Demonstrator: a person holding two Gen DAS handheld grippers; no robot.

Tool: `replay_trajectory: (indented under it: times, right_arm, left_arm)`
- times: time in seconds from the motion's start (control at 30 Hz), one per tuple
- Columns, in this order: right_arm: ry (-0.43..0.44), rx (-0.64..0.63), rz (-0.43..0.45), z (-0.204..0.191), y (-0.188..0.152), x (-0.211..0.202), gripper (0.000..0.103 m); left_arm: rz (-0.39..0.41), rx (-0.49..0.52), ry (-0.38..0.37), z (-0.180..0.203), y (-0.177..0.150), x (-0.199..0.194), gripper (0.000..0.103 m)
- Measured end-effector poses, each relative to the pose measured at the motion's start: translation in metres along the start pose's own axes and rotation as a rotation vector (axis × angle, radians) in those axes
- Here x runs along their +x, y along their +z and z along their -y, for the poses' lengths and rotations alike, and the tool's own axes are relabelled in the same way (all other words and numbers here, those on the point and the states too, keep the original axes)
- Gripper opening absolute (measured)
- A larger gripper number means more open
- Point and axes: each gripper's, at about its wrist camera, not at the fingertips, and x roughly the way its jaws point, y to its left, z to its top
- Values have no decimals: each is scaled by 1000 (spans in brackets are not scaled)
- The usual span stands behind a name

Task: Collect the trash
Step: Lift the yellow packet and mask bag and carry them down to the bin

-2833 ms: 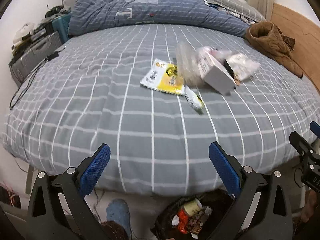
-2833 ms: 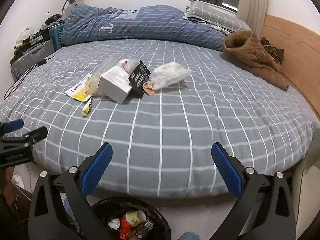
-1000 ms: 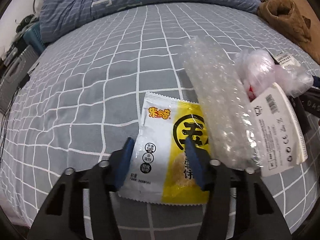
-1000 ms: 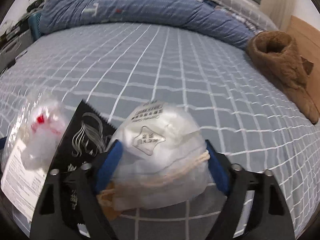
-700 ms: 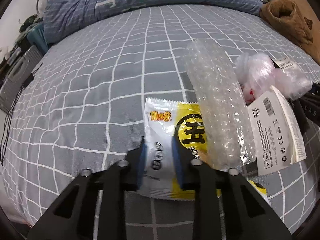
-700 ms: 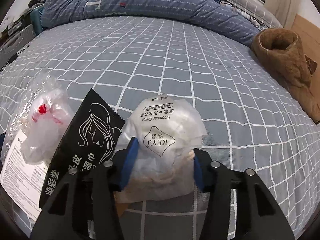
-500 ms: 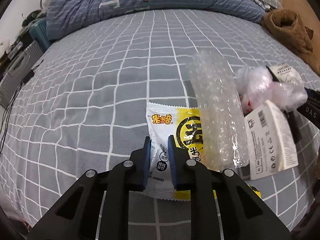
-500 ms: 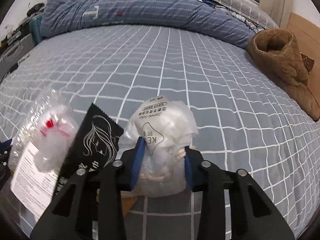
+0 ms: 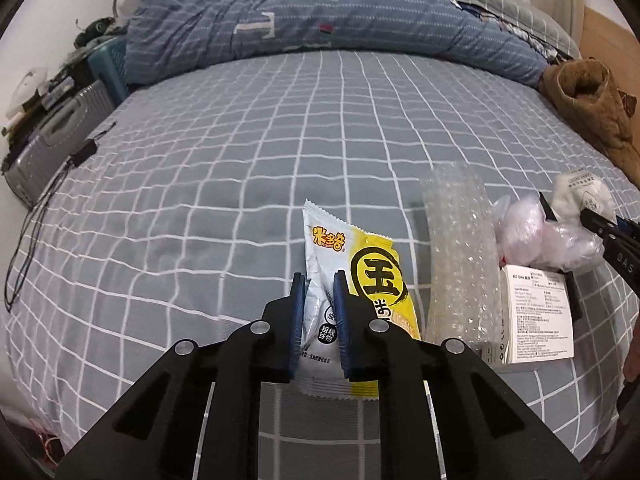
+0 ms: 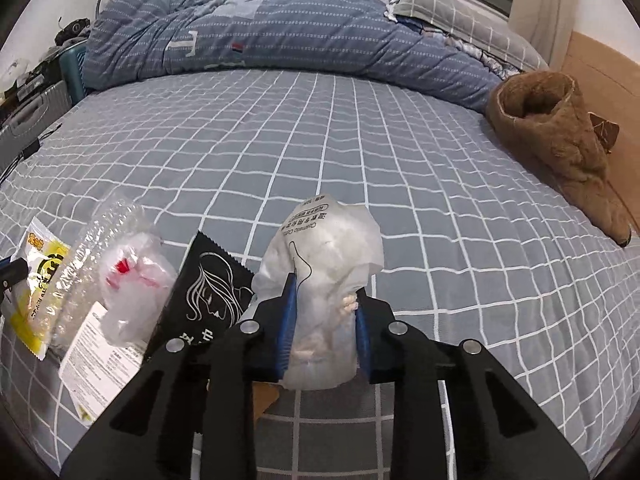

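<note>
both wrist views angled down, close over bed (image 9: 200, 200), sharing bubble wrap (image 9: 460, 260)

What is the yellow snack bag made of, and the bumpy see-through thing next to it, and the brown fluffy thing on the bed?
The yellow snack bag looks like thin, glossy plastic film: it creases and shines.
The bumpy see-through thing looks like clear bubble wrap, with rows of little air pockets.
The brown fluffy thing looks like soft matte fleece or plush fabric with a fuzzy lining; what kind exactly is unclear.

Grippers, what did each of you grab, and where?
Left gripper pinches the yellow snack wrapper by its white edge; right gripper, closing, squeezes the cotton-pad bag around its lower half.
</note>
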Motion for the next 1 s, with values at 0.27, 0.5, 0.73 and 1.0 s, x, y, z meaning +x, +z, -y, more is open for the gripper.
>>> replay_trajectory:
  times: [0.27, 0.5, 0.73, 1.0]
  right_arm:
    - [-1, -7, 52, -2, 9, -31, 24]
    - [7, -6, 90, -4, 17, -61, 24]
    - [17, -18, 134, -11, 19, -94, 24]
    - [35, -28, 150, -22, 9, -120, 24]
  left_arm:
    - [50, -16, -4, -8, 6, -18, 14]
    - [81, -27, -21, -10, 11, -34, 14]
    - [98, -25, -47, -9, 12, -50, 14]
    - [116, -12, -80, 1, 1, -68, 14]
